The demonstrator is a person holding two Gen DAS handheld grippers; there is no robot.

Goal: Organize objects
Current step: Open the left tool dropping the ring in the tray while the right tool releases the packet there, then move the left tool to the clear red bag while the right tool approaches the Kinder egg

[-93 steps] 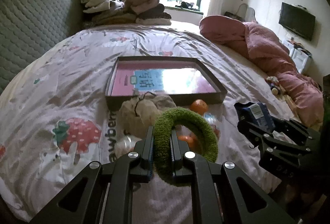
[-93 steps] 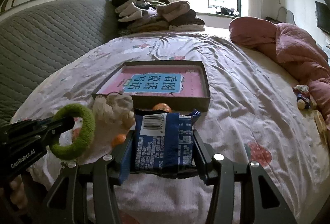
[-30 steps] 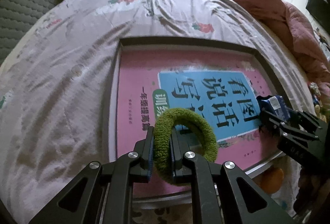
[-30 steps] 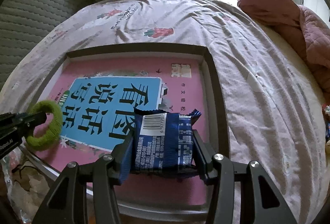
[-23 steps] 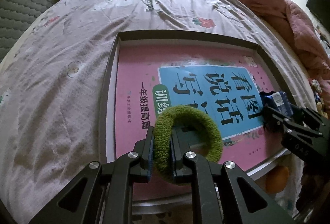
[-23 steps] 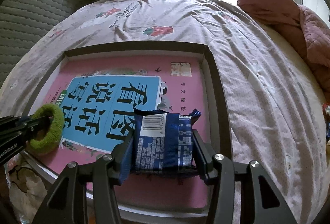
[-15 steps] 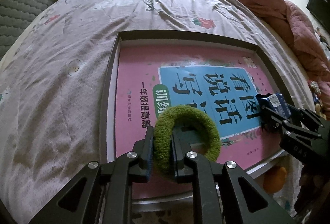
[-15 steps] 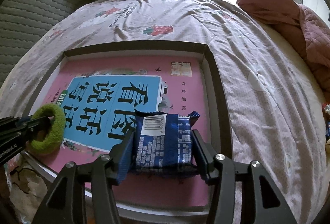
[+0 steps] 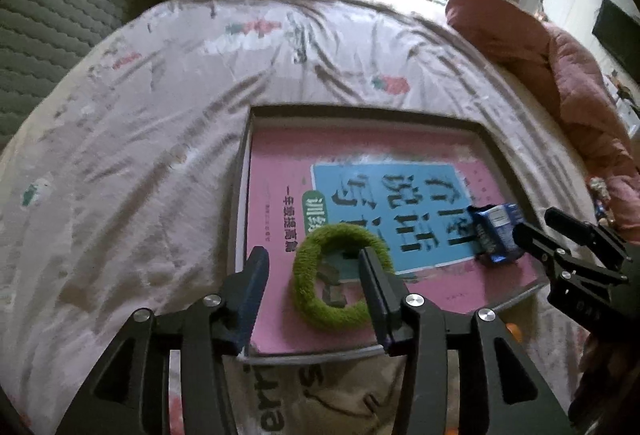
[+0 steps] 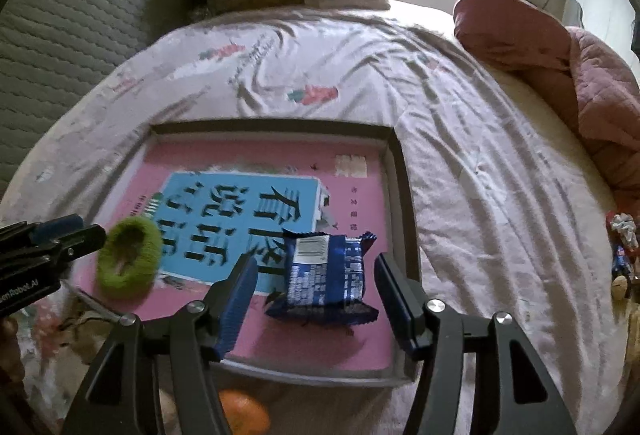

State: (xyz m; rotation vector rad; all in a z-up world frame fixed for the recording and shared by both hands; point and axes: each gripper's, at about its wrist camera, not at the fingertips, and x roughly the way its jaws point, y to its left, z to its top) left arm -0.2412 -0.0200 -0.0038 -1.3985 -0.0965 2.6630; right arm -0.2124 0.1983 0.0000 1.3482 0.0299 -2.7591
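Step in hand, as I read it: release and back off, both sides at once.

Left gripper (image 9: 312, 267): jaws have just been opening and now stand apart, nothing pinched. The green hair tie (image 9: 340, 277) lies flat on the pink book (image 9: 280, 163) in the box (image 9: 484, 139), near the front left corner. The right finger (image 9: 374, 275) crosses in front of the loop; I can't tell whether it touches. To do this well: pull straight up and back along the fingers, no sideways drift, or that finger may hook the loop and drag it over the box edge.

Right gripper (image 10: 316, 283): jaws have also just been opening, wide and released. The blue snack packet (image 10: 324, 277) sits on the book by the box's right wall, between the fingers with a clear gap each side. Same advice: lift clear before swinging away. The packet is light and may skid if clipped.

An orange (image 10: 242, 413) waits on the bedsheet (image 10: 460, 139) just in front of the box, probably a later pick.

Versus half a second ago: the hair tie was clamped upright in the left jaws and now lies flat; the packet was gripped at its sides and now rests free. Both cameras see the box from farther off.
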